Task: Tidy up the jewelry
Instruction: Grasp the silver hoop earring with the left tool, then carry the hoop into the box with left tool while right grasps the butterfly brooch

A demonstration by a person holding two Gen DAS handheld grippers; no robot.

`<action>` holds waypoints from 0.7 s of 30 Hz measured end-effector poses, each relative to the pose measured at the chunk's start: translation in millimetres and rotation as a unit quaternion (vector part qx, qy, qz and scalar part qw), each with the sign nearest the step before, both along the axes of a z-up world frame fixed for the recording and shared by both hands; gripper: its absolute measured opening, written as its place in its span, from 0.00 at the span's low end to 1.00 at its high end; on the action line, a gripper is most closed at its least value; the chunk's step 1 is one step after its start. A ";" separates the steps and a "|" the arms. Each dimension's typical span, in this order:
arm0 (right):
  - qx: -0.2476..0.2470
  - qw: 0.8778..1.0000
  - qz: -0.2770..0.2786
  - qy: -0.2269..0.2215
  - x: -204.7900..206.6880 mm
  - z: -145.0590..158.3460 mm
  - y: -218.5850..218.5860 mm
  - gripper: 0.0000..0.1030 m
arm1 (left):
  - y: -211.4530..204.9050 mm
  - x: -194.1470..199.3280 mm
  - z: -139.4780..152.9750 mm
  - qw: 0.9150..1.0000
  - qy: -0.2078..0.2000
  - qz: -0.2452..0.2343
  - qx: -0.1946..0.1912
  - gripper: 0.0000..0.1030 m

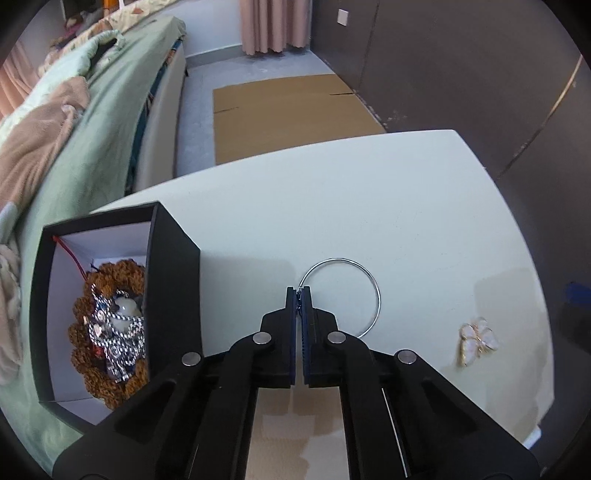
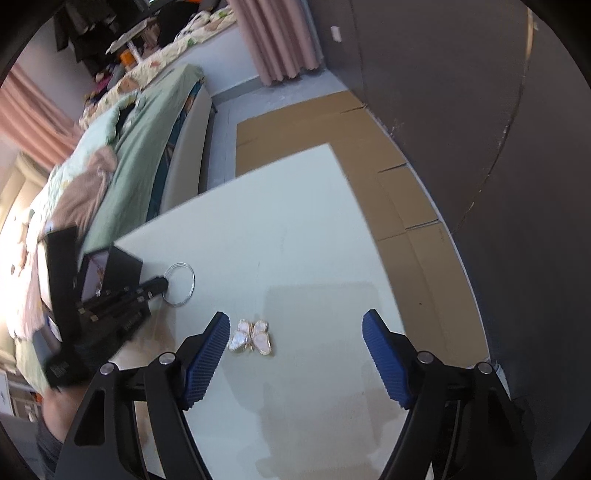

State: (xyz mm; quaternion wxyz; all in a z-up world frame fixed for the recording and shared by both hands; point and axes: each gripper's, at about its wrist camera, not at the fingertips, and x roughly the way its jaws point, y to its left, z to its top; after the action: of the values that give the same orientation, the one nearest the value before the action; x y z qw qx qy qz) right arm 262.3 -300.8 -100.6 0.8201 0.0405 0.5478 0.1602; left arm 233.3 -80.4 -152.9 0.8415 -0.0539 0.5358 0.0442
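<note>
Both fingers of the left gripper (image 1: 299,291) had come together on the near-left edge of a thin silver bangle (image 1: 364,269), the blue pads pinched flat on the wire with hardly a gap between them. No earlier view was there to compare, so I could only say the ring sat caught at the fingertips while the rest of its loop lay out on the pale table (image 1: 369,192). Just to the left of that gripper stood an open black box (image 1: 173,266) with a white lining, and inside it lay a brown beaded strand (image 1: 110,273) coiled round a tangle of silver chain (image 1: 122,332) and a pale stone; a red cord ran up into one inner corner.

Over on the other side, the right gripper (image 2: 295,325) hung with its fingers (image 2: 207,354) well apart, gripping nothing. A white butterfly brooch (image 2: 251,336) with a gold rim lay flat on the table between them, nearer the left finger and, as far as I could tell, not touched by either pad. From that side the bangle (image 2: 180,283) and the black box (image 2: 122,266) showed farther off to the left, with the left gripper (image 2: 162,284) reaching in low over the tabletop

Beyond the table I could see a bed with a green cover (image 1: 92,147), flattened cardboard (image 1: 288,110) on the floor and pink curtains (image 1: 273,26) at the far wall
</note>
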 end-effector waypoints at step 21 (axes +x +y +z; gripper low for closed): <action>-0.113 0.992 0.044 0.022 -6.2 -49.7 73.1 0.68 | 67.8 -80.1 67.8 0.991 -0.102 0.055 -0.071 0.03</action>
State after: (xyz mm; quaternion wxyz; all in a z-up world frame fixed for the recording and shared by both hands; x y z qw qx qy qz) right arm 256.1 -227.7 -150.4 0.7990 -0.0730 0.5819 0.1328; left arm 153.2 -12.6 -85.1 0.8820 -0.1473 0.4452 0.0464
